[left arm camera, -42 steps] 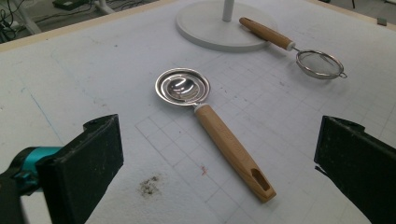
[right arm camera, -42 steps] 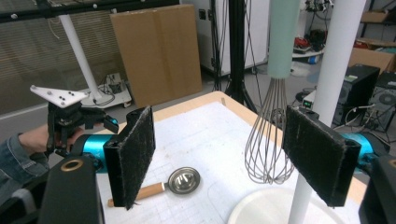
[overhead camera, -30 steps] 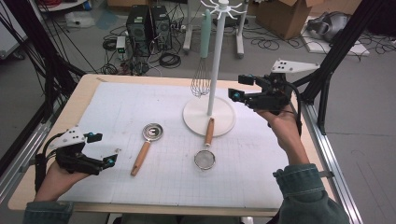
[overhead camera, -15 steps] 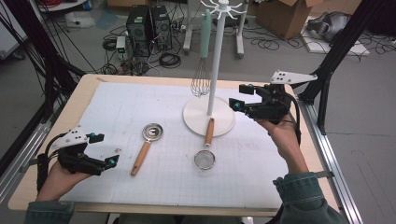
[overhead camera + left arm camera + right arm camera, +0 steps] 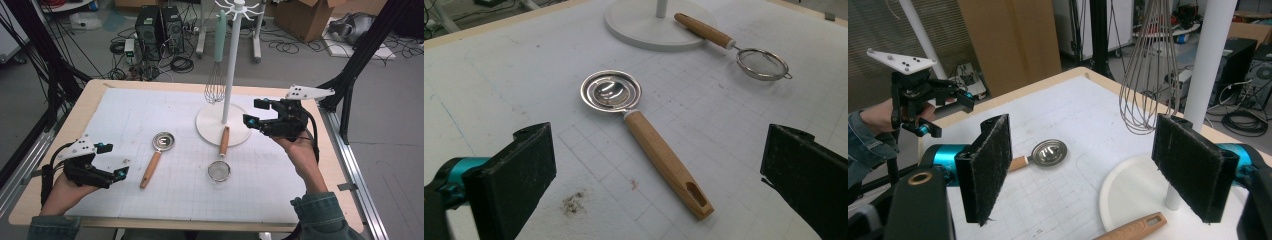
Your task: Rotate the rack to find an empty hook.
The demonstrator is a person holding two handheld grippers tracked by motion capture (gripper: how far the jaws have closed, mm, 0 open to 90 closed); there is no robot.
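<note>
Left gripper view: jaws spread wide, aimed at the wooden-handled spoon (image 5: 649,145) near the stand base (image 5: 644,30), so best drop straight over mid-handle, then squeeze.

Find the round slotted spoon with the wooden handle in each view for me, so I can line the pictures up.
High view: slotted spoon lies left of centre on the mat, bowl toward the white stand base.
Left gripper view: spoon at centre, handle toward the camera.
Right gripper view: spoon at centre-left, handle partly behind the jaw.
Shared landmark: the white stand base.
</note>
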